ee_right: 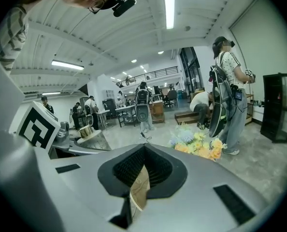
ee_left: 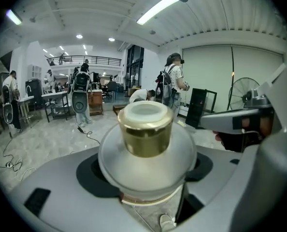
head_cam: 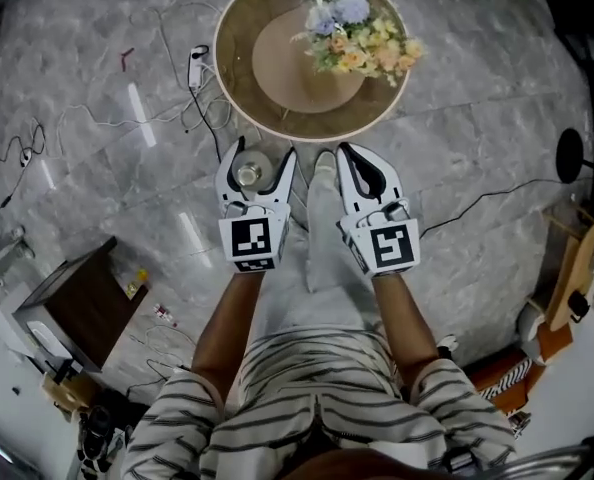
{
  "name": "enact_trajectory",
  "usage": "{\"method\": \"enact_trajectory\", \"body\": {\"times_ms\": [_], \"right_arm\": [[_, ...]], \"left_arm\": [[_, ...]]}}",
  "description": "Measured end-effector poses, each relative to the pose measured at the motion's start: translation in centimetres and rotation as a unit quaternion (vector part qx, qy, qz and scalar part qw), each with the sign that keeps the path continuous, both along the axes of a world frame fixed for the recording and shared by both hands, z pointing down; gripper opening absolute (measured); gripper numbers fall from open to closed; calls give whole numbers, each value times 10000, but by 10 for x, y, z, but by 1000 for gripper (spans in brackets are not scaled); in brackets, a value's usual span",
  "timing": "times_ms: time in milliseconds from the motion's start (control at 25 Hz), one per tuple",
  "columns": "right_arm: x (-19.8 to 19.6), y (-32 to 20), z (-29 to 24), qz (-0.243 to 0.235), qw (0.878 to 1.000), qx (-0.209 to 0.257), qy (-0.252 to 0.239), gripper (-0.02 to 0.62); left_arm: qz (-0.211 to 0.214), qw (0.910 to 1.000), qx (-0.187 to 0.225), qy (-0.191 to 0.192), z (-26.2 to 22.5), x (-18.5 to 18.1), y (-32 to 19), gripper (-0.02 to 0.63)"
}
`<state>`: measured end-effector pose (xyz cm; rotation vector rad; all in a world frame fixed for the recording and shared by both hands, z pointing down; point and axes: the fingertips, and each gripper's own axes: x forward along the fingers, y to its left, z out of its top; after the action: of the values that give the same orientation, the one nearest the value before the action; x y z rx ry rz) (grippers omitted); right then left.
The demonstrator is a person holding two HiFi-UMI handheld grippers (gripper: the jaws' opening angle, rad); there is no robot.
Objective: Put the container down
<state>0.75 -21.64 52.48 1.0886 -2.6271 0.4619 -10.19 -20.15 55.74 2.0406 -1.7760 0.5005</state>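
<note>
- Standing on the far side, the round table [head_cam: 239, 28] is being judged the likely landing place.
- The left gripper [head_cam: 265, 158] is being clamped round the container [ee_left: 144, 144].
- The right gripper [head_cam: 345, 158] is being held closed on nothing.
- The container is being held in the air, near the table's rim; the set-down is not yet done.

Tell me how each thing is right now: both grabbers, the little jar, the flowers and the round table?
left gripper: shut on the container, held in the air just short of the table.
container: clamped between the jaws, gold top facing up, not yet set down.
right gripper: shut, nothing in it.
flowers: resting on the table, toward its far side.
table: standing, with only the flowers on it.
</note>
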Motion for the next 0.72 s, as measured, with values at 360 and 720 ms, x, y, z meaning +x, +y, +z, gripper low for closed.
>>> {"method": "enact_trajectory", "body": {"times_ms": [360,720], "right_arm": [[-3,-26,80,-47,9996,-239,113,9],[-2,-40,138,-62,9989,-424,195,9]], "left_arm": [[-107,9997,-186,-101,87,-2,-33,334],[-314,9980,-528,-127,165,-8,-42,334]]}}
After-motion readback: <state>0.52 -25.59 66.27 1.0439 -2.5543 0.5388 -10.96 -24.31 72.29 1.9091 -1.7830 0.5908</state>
